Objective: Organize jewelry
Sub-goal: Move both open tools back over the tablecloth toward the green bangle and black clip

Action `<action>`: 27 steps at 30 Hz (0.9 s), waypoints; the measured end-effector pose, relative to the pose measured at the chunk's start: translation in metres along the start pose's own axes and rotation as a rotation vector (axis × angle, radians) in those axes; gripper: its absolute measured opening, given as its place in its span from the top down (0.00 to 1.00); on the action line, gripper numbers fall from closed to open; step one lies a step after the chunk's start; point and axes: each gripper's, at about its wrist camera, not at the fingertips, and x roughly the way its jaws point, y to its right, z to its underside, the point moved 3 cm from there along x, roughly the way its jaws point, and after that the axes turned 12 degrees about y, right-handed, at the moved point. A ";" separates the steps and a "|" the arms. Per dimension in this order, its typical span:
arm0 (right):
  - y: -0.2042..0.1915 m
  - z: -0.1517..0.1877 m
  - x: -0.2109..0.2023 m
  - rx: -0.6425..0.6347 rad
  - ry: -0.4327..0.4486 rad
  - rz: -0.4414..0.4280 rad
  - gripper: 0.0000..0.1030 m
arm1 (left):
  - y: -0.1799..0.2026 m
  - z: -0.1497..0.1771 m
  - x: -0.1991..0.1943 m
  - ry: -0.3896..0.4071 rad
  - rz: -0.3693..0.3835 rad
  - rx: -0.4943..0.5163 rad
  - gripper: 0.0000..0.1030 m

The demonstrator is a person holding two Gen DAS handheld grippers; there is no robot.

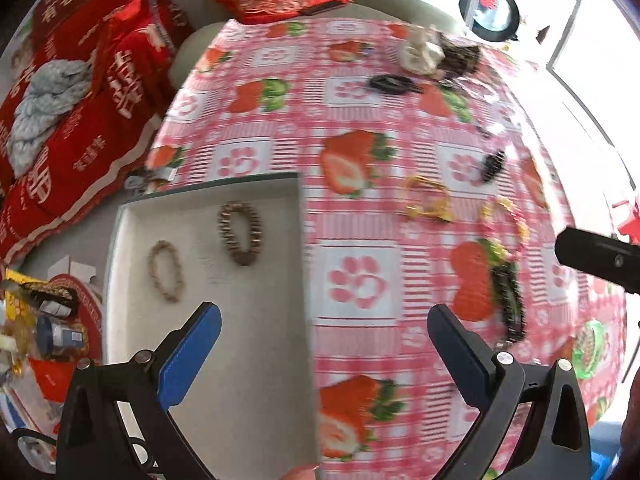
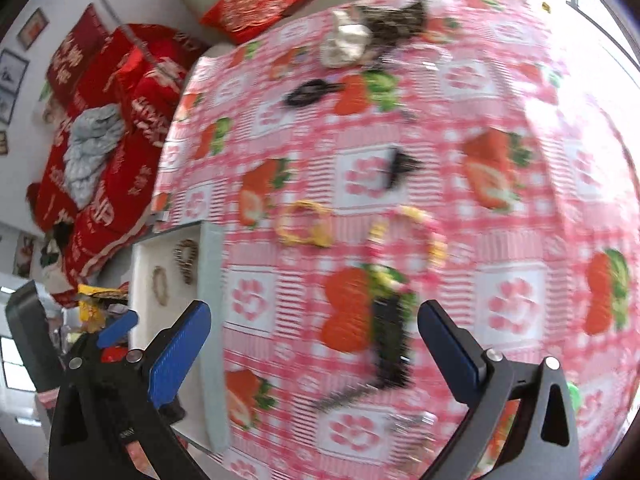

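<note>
1. Two handheld grippers hang over a surface (image 1: 360, 208) covered in a pink checked cloth printed with strawberries and paw marks. The left gripper (image 1: 324, 344) and the right gripper (image 2: 314, 338) both stand with jaws spread wide and nothing between the pads.
2. A shallow white tray (image 1: 120, 264) sits at the left edge of the surface. Two beaded bracelets already lie inside it, apart from each other: a pale one (image 1: 166, 271) and a darker, chunkier one (image 1: 240, 233).
3. Several pieces lie loose on the cloth. A gold bangle (image 2: 306, 224) lies just beside a pastel bead bracelet (image 2: 408, 236) of pink and yellow, and a dark beaded strand (image 2: 390, 340) lies close in front of the right gripper. A black hair clip (image 2: 400, 166) and a black hoop-shaped piece (image 2: 308, 92) lie farther back. The view is blurred, so finer detail cannot be told.
4. All of these look light. The bangle seems rigid and smooth, likely to slip; pinching across one side of its rim should hold it best.
5. The bead bracelets look strung and floppy. They will probably sag and swing when lifted, so a firm pinch across a single run of beads seems wise.
6. The dark strand appears limp and long; taking it near its middle would likely keep the ends from trailing.
</note>
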 end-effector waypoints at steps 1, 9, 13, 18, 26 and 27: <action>0.011 0.002 -0.006 0.009 -0.001 0.017 0.00 | 0.006 0.000 0.000 -0.004 0.003 0.001 0.00; 0.080 0.021 -0.041 0.098 -0.003 0.129 0.00 | 0.058 0.012 0.011 -0.075 0.055 0.056 0.00; 0.109 0.034 -0.054 0.126 -0.011 0.176 0.00 | 0.081 0.018 0.019 -0.123 0.095 0.082 0.00; 0.139 0.052 -0.065 0.171 -0.038 0.220 0.00 | 0.100 0.023 0.024 -0.163 0.124 0.079 0.00; 0.188 0.081 -0.076 0.232 -0.086 0.299 0.00 | 0.123 0.025 0.031 -0.183 0.135 0.090 0.00; 0.194 0.084 -0.077 0.236 -0.089 0.309 0.00 | 0.125 0.025 0.033 -0.185 0.135 0.092 0.00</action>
